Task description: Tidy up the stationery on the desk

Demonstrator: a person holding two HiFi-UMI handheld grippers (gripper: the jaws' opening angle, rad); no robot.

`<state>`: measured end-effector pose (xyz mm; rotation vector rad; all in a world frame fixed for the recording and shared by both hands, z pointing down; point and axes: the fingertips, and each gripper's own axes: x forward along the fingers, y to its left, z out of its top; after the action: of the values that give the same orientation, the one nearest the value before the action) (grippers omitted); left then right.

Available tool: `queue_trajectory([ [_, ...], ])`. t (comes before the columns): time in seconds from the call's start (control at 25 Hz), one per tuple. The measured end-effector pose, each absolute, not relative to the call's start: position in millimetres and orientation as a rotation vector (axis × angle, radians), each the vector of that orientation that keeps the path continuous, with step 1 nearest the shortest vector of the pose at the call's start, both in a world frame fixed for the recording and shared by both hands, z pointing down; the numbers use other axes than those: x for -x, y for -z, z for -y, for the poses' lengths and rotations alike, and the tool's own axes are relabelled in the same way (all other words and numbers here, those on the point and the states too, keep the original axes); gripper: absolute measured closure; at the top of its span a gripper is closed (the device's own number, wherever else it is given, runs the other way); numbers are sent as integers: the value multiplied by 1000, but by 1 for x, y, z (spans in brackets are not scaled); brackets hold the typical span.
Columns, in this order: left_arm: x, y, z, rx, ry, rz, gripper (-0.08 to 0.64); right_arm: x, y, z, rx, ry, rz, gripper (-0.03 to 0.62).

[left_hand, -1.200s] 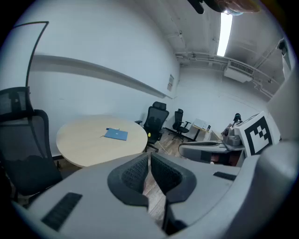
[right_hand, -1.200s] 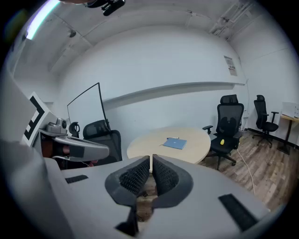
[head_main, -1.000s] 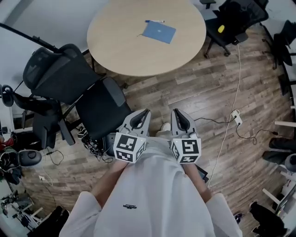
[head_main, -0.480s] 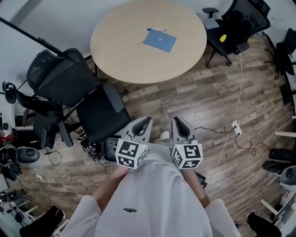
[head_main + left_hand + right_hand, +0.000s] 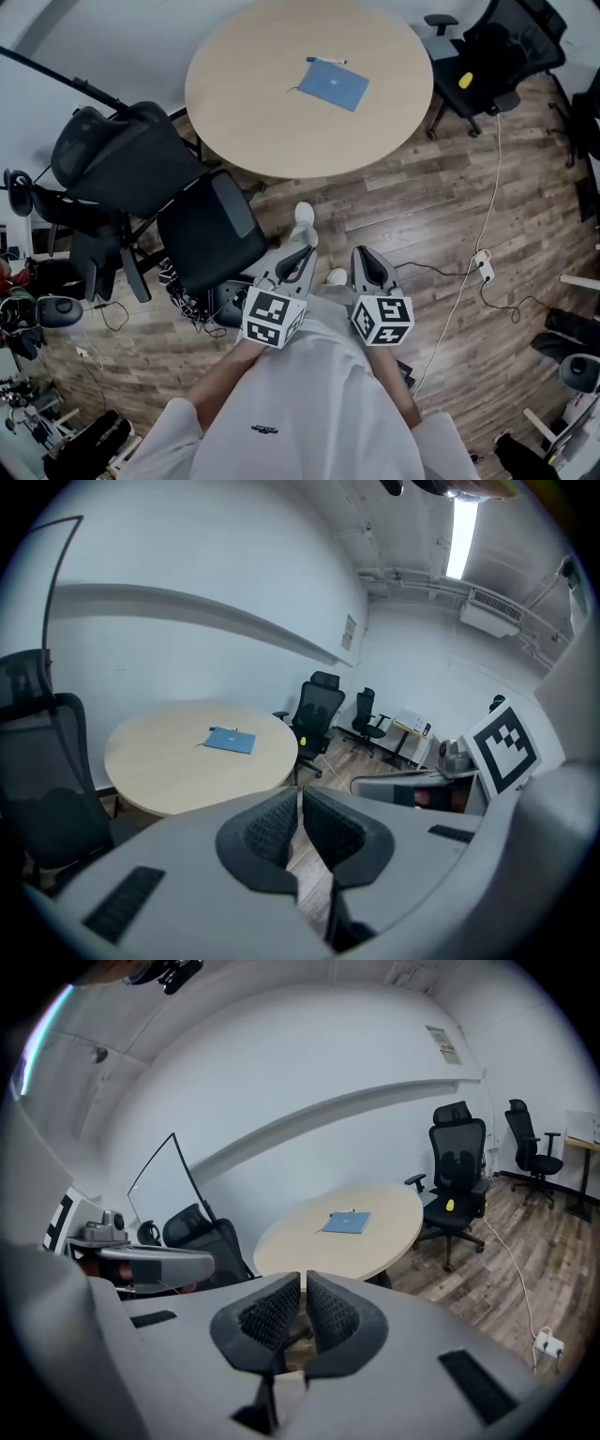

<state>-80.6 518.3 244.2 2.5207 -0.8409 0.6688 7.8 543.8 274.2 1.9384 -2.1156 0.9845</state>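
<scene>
A blue notebook (image 5: 334, 86) lies on the round wooden table (image 5: 272, 112) at the far side, with a pen (image 5: 328, 60) just beyond its far edge. The same blue notebook (image 5: 231, 741) shows in the left gripper view, and the blue notebook (image 5: 346, 1223) in the right gripper view. My left gripper (image 5: 302, 255) and right gripper (image 5: 366, 257) hang side by side over the floor, well short of the table. Both are shut with nothing between the pads. A white shoe (image 5: 304, 215) steps forward ahead of the left gripper.
Black office chairs (image 5: 159, 178) crowd the table's near left. Another black chair (image 5: 492, 52) with a yellow thing on its seat stands at the right. A white cable and power strip (image 5: 482, 261) lie on the wooden floor at the right. Gear clutters the left wall.
The person has walked toward the table, which now sits slightly nearer. A white shoe has come into view ahead of the left gripper. Both grippers stay shut and empty.
</scene>
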Motion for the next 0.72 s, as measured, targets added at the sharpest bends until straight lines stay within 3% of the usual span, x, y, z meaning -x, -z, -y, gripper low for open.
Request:
queue_trajectory([
  [0.72, 58, -259, -201, -2512, -601, 716, 526, -23, -278, -245, -1904, -902, 1998, 546],
])
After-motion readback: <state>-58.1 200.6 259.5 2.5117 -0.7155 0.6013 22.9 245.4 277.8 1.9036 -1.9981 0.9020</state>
